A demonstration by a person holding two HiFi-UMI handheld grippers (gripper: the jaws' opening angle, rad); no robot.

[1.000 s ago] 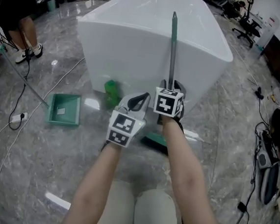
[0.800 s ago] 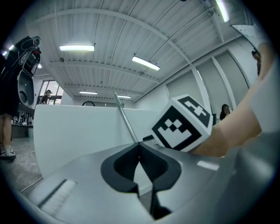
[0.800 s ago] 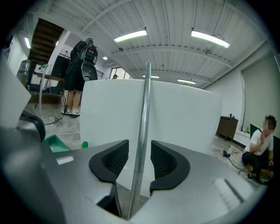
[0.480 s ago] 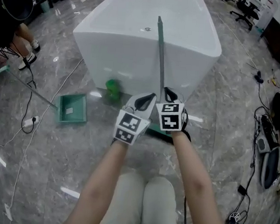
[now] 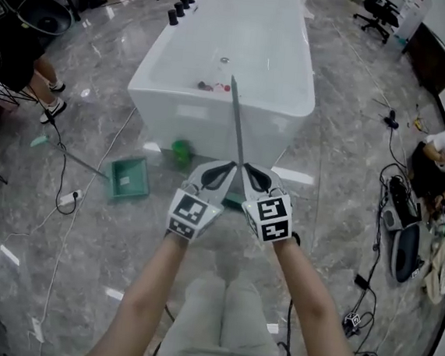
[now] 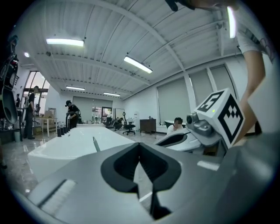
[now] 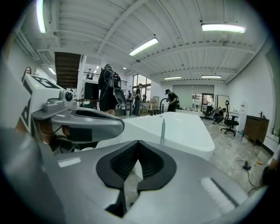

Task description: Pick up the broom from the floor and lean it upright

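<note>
Broom [image 5: 235,124] leans against the white table's [image 5: 253,27] near end; left gripper [image 5: 223,168] and right gripper [image 5: 253,171] both clamped shut, empty.

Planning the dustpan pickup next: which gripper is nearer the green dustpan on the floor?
Left. The left gripper is right of the dustpan in the head view; the right gripper is farther right.

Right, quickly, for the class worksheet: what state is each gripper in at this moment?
Left gripper: closed, holding nothing.
Right gripper: closed, holding nothing; the broom stands ahead of both, ungripped.
</note>
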